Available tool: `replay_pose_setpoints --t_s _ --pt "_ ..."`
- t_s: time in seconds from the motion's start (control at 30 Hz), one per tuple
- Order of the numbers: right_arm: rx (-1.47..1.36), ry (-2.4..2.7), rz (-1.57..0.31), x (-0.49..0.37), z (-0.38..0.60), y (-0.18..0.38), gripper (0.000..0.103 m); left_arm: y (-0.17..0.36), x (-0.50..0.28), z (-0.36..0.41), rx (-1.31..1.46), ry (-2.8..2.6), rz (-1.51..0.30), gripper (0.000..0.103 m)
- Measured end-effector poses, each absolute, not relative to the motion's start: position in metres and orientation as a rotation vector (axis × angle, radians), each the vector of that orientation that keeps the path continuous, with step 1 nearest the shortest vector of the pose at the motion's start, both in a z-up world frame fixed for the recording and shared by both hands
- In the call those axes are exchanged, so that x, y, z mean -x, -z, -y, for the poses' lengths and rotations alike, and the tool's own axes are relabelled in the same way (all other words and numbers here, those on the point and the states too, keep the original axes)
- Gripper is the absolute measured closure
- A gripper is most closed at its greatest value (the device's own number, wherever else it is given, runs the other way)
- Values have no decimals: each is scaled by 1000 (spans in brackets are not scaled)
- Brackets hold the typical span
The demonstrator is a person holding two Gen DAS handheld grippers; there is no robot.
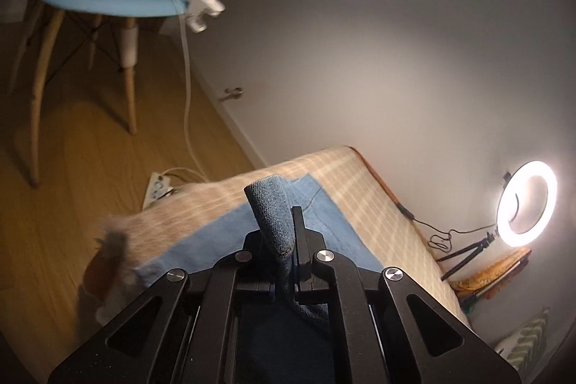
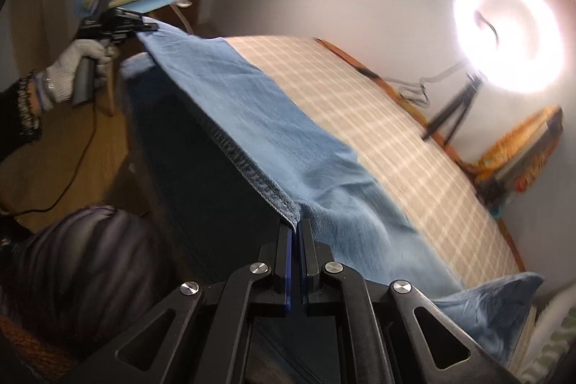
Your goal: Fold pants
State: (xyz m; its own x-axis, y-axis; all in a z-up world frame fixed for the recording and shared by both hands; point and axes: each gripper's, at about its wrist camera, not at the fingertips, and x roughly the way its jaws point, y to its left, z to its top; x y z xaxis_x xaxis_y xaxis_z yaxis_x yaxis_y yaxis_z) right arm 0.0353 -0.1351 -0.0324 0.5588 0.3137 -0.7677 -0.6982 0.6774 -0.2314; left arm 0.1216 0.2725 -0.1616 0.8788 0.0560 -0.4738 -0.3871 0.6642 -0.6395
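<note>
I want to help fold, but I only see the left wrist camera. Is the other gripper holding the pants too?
Observer: Yes. The right gripper is shut on the hem of the blue pants.
Operator: Is the hem tight between the two grippers?
Observer: It runs in a straight line up to the left gripper.
Operator: Who holds that one?
Observer: A hand in a white knit glove.
</note>
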Motion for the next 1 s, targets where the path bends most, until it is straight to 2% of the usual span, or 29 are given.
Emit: replay_pose_setpoints --t_s 0.1,0.2,0.3,0.47,0.57,0.6,0.63,0.7,0.73,0.87,1.0 --pt "648 -651 -796 -33 120 53 102 194 -125 -283 878 -212 -557 99" --pt "644 -653 -833 -38 119 66 102 206 -119 -285 882 -218 -569 98" --pt "627 -657 -847 -41 122 68 103 204 -119 -283 852 -223 -575 97" --pt "593 -669 -883 -39 126 71 102 190 -120 -275 736 -278 -620 89" --pt "516 -686 -921 -44 132 72 98 183 -111 -282 688 -330 -641 84" --pt "489 -689 -924 -44 135 71 96 179 -108 -284 667 -352 -638 84" --pt "456 -692 -927 -45 138 69 85 176 -104 -285 647 -365 -636 84" --pt "367 -702 -912 -45 147 61 73 166 -98 -286 615 -373 -622 84" --pt "339 -699 -904 -43 149 58 72 161 -96 -285 602 -370 -615 84" --pt "205 -625 -861 -43 177 43 67 136 -99 -267 553 -290 -584 68" --pt "85 -509 -836 -41 212 35 48 113 -119 -228 532 -105 -598 55"
